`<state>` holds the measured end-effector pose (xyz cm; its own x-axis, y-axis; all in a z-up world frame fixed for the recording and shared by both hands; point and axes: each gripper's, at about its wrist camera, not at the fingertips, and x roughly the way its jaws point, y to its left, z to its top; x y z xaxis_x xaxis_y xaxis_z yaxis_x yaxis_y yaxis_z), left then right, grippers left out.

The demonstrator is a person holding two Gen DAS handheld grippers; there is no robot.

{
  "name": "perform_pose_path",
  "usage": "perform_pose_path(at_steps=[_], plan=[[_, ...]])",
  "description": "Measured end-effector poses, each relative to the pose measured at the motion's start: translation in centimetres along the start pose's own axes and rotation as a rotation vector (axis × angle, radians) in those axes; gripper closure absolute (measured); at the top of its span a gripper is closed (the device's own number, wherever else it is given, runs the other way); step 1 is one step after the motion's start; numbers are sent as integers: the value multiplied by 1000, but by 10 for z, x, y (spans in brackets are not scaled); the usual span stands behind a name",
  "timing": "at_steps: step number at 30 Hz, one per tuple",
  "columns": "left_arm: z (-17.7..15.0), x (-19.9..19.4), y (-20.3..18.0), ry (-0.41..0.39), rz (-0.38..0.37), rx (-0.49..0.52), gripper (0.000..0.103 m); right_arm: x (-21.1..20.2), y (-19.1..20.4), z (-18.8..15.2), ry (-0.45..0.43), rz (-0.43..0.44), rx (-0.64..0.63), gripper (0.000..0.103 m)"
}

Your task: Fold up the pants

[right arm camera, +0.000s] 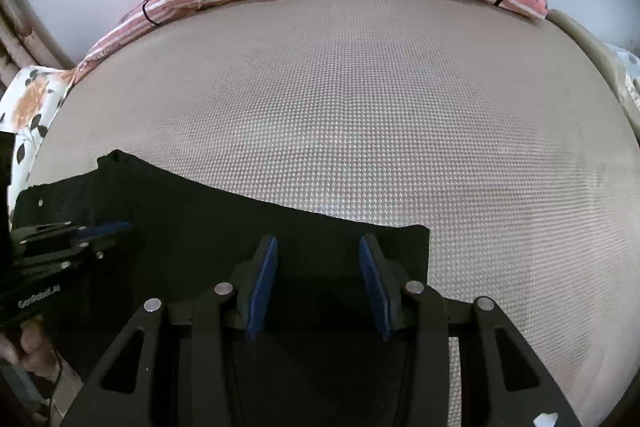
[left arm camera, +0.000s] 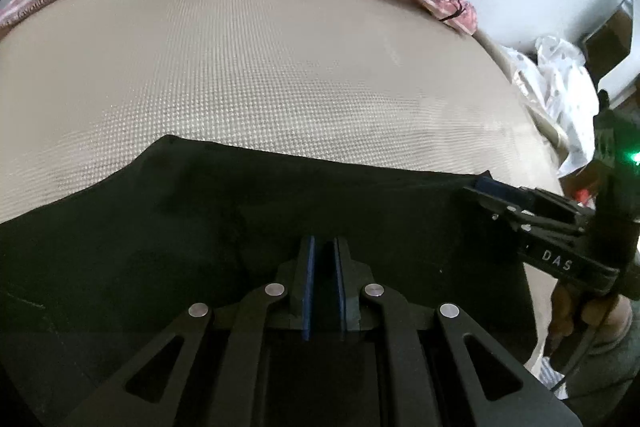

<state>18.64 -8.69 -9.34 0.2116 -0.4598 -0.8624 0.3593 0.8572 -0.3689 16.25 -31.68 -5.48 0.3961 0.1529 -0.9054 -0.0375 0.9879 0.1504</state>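
The black pants [right arm camera: 224,227] lie flat and compact on the bed [right arm camera: 360,107], seemingly mostly folded, left tool [left arm camera: 325,247] nearly closed and empty, right tool [right arm camera: 318,247] partly open, gripping nothing.

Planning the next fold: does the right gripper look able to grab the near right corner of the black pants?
Probably yes. The right gripper is open over the pants, whose corner lies flat on the mat just beside its fingers, with nothing between.
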Motion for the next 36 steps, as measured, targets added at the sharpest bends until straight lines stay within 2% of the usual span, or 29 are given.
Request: perform_pose_path(at_steps=[3,6,12,16,20,25,27,30,33,35,36], plan=[[-1,-6,4,10,6,0,93,-5,1,-2,-1,-2,11,63],[-17,-22,3,17,-4,15,93,-19,6,-12,-4,-4,-1,63],[-67,-48,-15,47,-11,90,93,-39,13,-59,68,22,-16,62],[-95,-58,-20,68,-28,98,93,-48,21,-86,111,23,-30,62],[-116,-55,-24,79,15,126,93,-51,39,-105,142,38,-64,60],[-121,-59,-23,33,28,114,92,-41,73,-116,152,71,-136,60],[-120,-67,-17,20,43,95,92,-38,86,-115,142,60,-164,59],[-117,-92,3,-23,64,41,91,-33,96,-109,154,100,-160,59],[-113,-129,34,-92,73,-62,80,-28,107,-106,159,116,-173,59],[-114,-155,59,-142,73,-146,61,-25,116,-103,163,118,-199,58],[-117,-170,74,-170,76,-195,58,-24,121,-101,168,119,-208,56]])
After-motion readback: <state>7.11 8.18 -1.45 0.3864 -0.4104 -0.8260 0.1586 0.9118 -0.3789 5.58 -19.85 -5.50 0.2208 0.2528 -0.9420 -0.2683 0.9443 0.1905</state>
